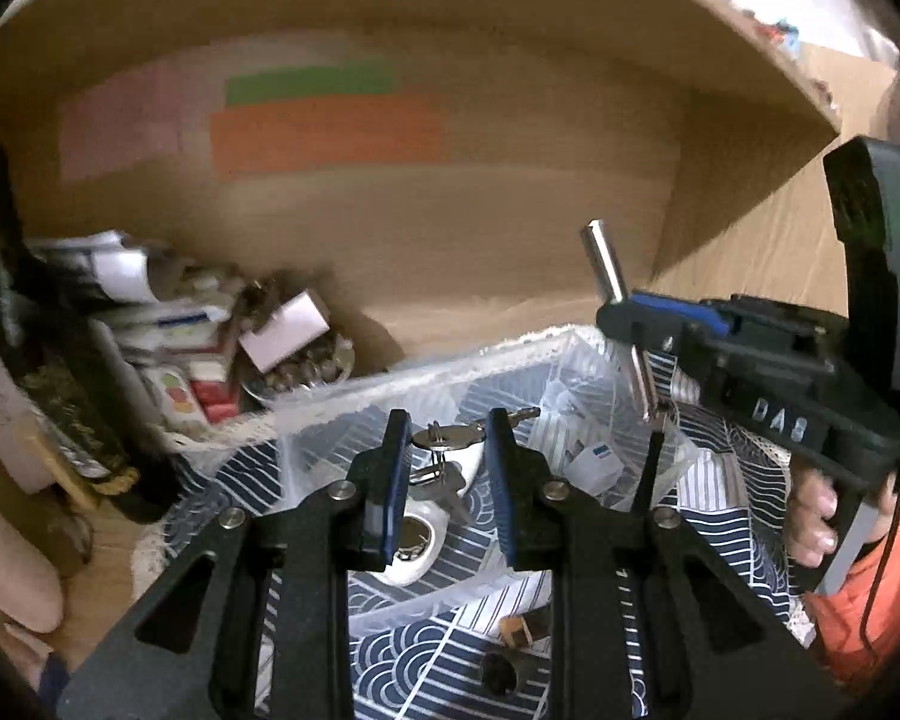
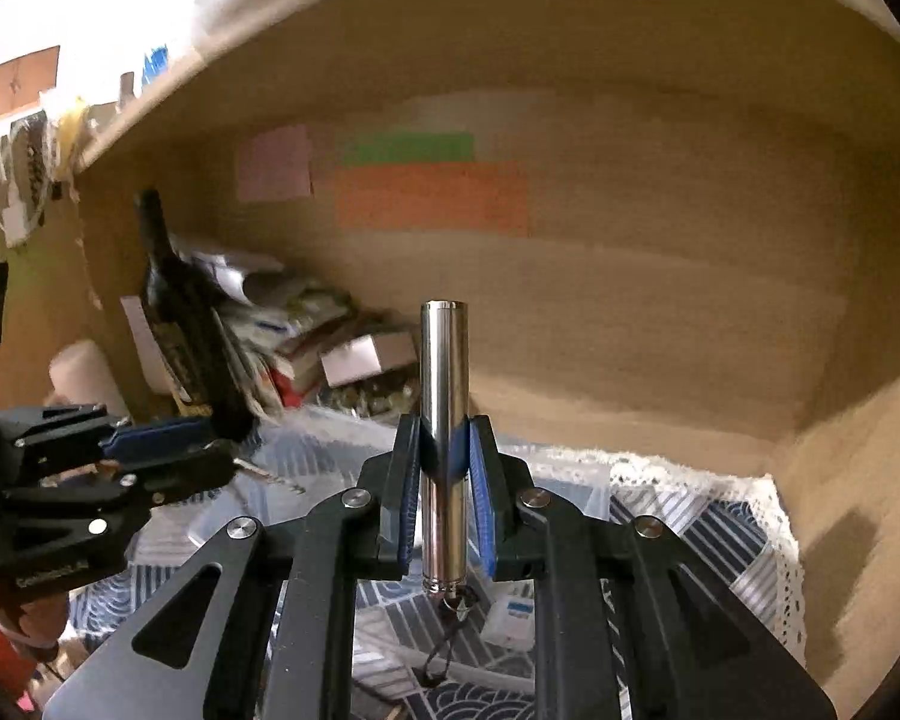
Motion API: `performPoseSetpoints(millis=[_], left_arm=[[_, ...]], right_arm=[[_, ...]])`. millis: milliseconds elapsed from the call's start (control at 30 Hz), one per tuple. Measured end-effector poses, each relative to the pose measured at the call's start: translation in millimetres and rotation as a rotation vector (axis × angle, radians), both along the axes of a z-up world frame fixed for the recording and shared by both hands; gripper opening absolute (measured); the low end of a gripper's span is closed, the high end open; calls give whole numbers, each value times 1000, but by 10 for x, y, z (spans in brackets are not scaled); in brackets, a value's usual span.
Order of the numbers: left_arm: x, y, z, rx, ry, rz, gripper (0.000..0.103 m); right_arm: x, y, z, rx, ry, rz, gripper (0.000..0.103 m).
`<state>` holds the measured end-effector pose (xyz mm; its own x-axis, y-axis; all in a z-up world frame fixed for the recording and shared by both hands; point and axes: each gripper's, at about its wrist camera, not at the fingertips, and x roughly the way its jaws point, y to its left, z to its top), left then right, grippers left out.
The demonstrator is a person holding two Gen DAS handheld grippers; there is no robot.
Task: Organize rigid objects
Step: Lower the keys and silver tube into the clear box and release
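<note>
My right gripper (image 2: 444, 444) is shut on a shiny metal cylinder (image 2: 444, 396) with a dark cord at its lower end, held upright over a clear plastic box (image 2: 570, 468). In the left wrist view the cylinder (image 1: 615, 294) shows at the right, above the box (image 1: 390, 384). My left gripper (image 1: 450, 438) is over the box, its jaws apart, with a bunch of silver keys (image 1: 447, 438) hanging between the fingertips. I cannot tell whether the pads touch the keys. A white glossy object (image 1: 417, 540) and a small white-and-blue packet (image 1: 594, 468) lie in the box.
The box stands on a blue wave-patterned cloth (image 1: 450, 660) with a lace edge inside a wooden shelf bay. A dark bottle (image 2: 168, 312) and a pile of papers and small boxes (image 2: 306, 336) fill the left corner. Coloured sticky notes (image 2: 432, 192) are on the back wall.
</note>
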<state>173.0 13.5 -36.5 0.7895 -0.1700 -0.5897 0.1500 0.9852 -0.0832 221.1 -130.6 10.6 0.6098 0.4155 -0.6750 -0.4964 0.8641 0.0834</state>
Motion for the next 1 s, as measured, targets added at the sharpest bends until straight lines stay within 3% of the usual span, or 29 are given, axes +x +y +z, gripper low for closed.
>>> performPoseSetpoints(millis=[233,400,567,700,800,1000], left_arm=[[319,-68,-430,-39,140,-33,24],[399,-124,-595,-21,177,-38,24],[467,-107,-705,-17,226,-31,24],[422,-96,-705,-17,235,-28,24],[349,-86,-624,-17,221,-21,24],[107,-52,-391,-5,157,6,44]], right_arm=[[169,45,-507,-90,143,5,14],[249,71,-794,-156,236,5,14],[277,127,-918,-185,273,10,15],[238,119,-862,-182,256,1,15],[206,102,-770,-166,231,-3,23],[-16,96,-457,-137,149,10,30]])
